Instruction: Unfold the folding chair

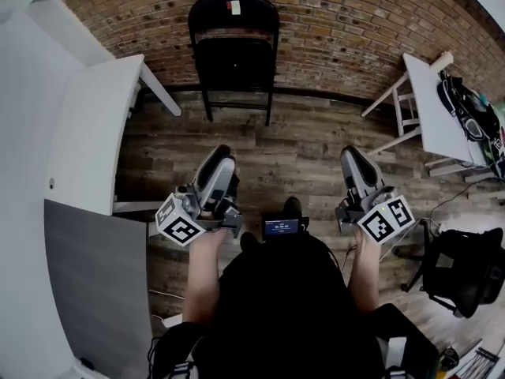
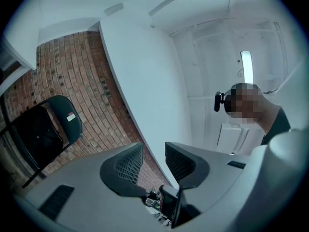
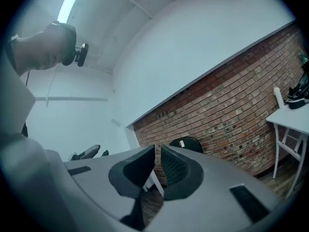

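Brick wall (image 1: 339, 30), chair (image 1: 233, 50) leaning; left gripper (image 2: 153, 151) part-open, empty; right gripper (image 3: 158, 151) nearly closed, empty; head view only: office chair (image 1: 461, 267).

Ahead of me, the folding chair (image 1: 233, 54) stands against the brick wall (image 1: 339, 30). The left bench (image 1: 91, 133) and right bench (image 1: 430, 109) flank it, well apart.

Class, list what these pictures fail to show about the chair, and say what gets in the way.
1. Print on the label of the chair: head view, too small to read.
2. Lower part of the chair: right gripper view, hidden behind the right claw.
3. Left side of the chair: left gripper view, cut off by the picture's dark rim.
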`<state>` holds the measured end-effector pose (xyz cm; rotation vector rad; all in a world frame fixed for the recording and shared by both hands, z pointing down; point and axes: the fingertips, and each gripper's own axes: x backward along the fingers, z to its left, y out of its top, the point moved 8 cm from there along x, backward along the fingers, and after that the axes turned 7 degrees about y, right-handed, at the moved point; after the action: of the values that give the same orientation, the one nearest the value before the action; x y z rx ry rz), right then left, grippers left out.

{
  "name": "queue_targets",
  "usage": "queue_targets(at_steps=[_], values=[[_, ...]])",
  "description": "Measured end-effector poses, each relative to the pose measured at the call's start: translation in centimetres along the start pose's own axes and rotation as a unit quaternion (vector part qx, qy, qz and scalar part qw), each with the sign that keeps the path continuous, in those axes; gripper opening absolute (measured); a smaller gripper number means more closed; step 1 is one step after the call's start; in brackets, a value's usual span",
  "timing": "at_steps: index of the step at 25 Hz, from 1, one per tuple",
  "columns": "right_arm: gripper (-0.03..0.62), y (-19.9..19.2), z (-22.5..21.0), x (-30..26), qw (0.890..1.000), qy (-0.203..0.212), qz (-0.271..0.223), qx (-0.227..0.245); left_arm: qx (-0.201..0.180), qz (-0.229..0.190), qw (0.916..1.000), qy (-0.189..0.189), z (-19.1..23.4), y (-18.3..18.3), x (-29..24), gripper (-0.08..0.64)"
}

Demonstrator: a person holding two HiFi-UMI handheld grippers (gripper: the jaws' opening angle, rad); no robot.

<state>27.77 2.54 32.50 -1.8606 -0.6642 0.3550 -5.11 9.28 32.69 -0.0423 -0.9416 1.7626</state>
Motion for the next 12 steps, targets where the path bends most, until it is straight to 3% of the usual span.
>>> queue_targets(at_steps=[8, 12], values=[[0.025, 3.3, -9.3, -3.5, 0.999, 0.046, 0.017, -0.02, -0.008, 0.024, 0.9985, 0.049, 2.0, -3.5, -10.6, 0.15], [0.129, 3.4, -13.2, -4.6, 0.995, 0.08, 0.04, -0.036, -0.018, 0.03, 0.9967, 0.074, 2.8, -5.6, -13.3, 0.163]])
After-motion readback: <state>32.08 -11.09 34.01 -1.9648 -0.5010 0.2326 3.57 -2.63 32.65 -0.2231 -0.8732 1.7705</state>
